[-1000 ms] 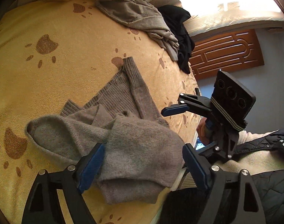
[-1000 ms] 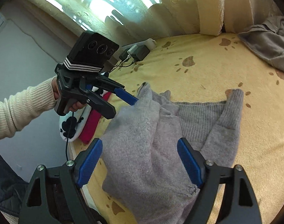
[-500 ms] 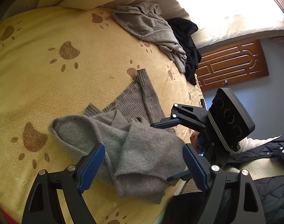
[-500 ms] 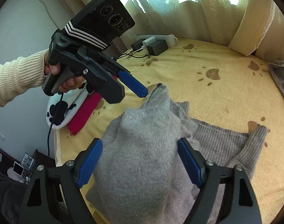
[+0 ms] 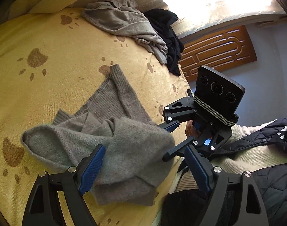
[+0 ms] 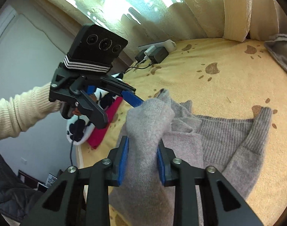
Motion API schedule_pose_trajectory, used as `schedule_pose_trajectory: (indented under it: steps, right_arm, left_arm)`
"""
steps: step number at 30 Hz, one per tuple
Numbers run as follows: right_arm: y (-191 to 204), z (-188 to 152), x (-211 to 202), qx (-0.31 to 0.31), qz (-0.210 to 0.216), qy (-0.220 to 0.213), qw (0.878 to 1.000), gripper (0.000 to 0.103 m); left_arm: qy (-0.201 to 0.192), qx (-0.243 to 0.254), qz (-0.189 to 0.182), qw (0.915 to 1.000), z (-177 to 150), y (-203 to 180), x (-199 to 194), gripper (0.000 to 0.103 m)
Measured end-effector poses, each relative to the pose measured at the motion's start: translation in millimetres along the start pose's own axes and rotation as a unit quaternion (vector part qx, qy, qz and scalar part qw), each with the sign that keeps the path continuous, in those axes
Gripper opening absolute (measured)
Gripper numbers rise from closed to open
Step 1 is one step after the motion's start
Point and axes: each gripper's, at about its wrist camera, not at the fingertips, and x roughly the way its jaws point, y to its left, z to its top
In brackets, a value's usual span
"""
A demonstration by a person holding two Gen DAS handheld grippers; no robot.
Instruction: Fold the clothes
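Yellow bedding with brown paw prints covers the bed (image 5: 54, 43), and it fills most of both wrist views; a wide bare stretch of it lies ahead of the left hand-held gripper (image 5: 143, 167) and beyond the right hand-held gripper (image 6: 141, 160), toward the cream curtains (image 6: 235, 9) at the far side. Behind the right one, the bed's near edge drops away to a dark quilted garment and a grey wall with a carved wooden door (image 5: 217, 50).

Directly under both tools lies the grey sweater (image 5: 113, 131), bunched near the bed edge, with one ribbed sleeve reaching forward across the blanket. Farther ahead of the left tool, near the curtain, sit a second crumpled grey garment (image 5: 122, 20) and a black garment (image 5: 166, 28) touching it. Off to the left of the right tool, at the bed's edge, lie a red and a black-and-white spotted item (image 6: 98, 130), and beyond them chargers and a power strip (image 6: 156, 50) with cables.

The right hand-held gripper is clamped on a raised fold of the sweater, blue pads pressed against both sides of the cloth. The left hand-held gripper stands wide apart, its blue fingers (image 5: 90, 169) above the bunched sweater with nothing between them; seen from the right wrist, one of its tips touches the lifted fold. A cream ribbed sleeve (image 6: 17, 111) leads to the hand holding it.
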Motion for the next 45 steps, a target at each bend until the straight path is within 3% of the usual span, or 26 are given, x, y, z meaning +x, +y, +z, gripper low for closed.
schedule_pose_trajectory:
  steps: [3, 5, 9, 12, 13, 14, 16, 23, 25, 30, 34, 36, 40, 45]
  right_arm:
    - [-1.7, 0.2, -11.6, 0.017, 0.020, -0.010, 1.000, 0.031]
    - [-3.9, -0.9, -12.8, 0.016, -0.004, -0.009, 1.000, 0.031]
    - [-15.6, -2.1, -18.4, 0.040, -0.038, -0.023, 0.998, 0.032]
    - [-20.1, -3.0, -25.6, 0.051, -0.067, -0.038, 0.996, 0.034]
    - [-20.7, -2.6, -27.5, 0.053, -0.076, -0.042, 0.995, 0.033]
    - [-20.8, -1.0, -26.7, 0.050, -0.086, -0.041, 0.994, 0.030]
    - [-20.9, 2.4, -24.8, 0.042, -0.107, -0.038, 0.993, 0.014]
    - [-16.1, 6.5, -11.0, 0.019, -0.110, -0.024, 0.993, 0.013]
    - [-15.3, 6.5, -7.2, 0.018, -0.085, -0.014, 0.996, 0.013]
    - [-9.4, 2.6, -1.8, 0.022, 0.005, 0.001, 1.000, 0.013]
    - [-8.1, 2.1, -5.5, 0.016, 0.002, -0.001, 1.000, 0.013]
    - [-3.8, 3.2, -9.4, -0.006, -0.028, -0.004, 1.000, 0.013]
    - [-9.3, 10.1, -15.3, -0.008, -0.041, -0.015, 0.999, 0.013]
    - [-17.3, 19.6, -16.8, 0.004, 0.002, -0.022, 1.000, 0.013]
  left_arm:
    - [0.041, 0.037, -0.021, 0.9983, 5.1, -16.9, 13.3, 0.087]
    - [0.074, 0.056, 0.004, 0.9956, 6.8, -24.5, 24.7, 0.087]
    - [0.107, 0.039, 0.041, 0.9927, 2.4, -16.6, 36.0, 0.087]
    - [0.096, 0.027, 0.060, 0.9932, 0.3, -12.9, 32.1, 0.085]
    - [0.086, 0.028, 0.064, 0.9938, 0.7, -14.7, 29.8, 0.071]
    - [0.076, 0.029, 0.069, 0.9943, 1.2, -16.6, 27.6, 0.044]
    - [0.062, 0.024, 0.101, 0.9926, 3.0, -17.7, 27.4, 0.007]
    - [0.042, 0.084, 0.103, 0.9902, 1.7, -48.3, 25.9, 0.007]
    - [0.010, 0.110, 0.102, 0.9886, 4.8, -60.9, 18.0, 0.007]
    - [0.005, 0.132, 0.104, 0.9858, 10.9, -63.6, 13.8, 0.007]
    - [0.002, 0.150, 0.105, 0.9831, 15.9, -65.7, 10.5, 0.008]
    - [0.000, 0.158, 0.106, 0.9817, 18.3, -66.8, 8.8, 0.008]
    - [-0.003, 0.176, 0.107, 0.9786, 23.3, -69.0, 5.5, 0.008]
    - [0.039, 0.245, 0.129, 0.9601, 21.8, -82.8, 13.3, 0.008]
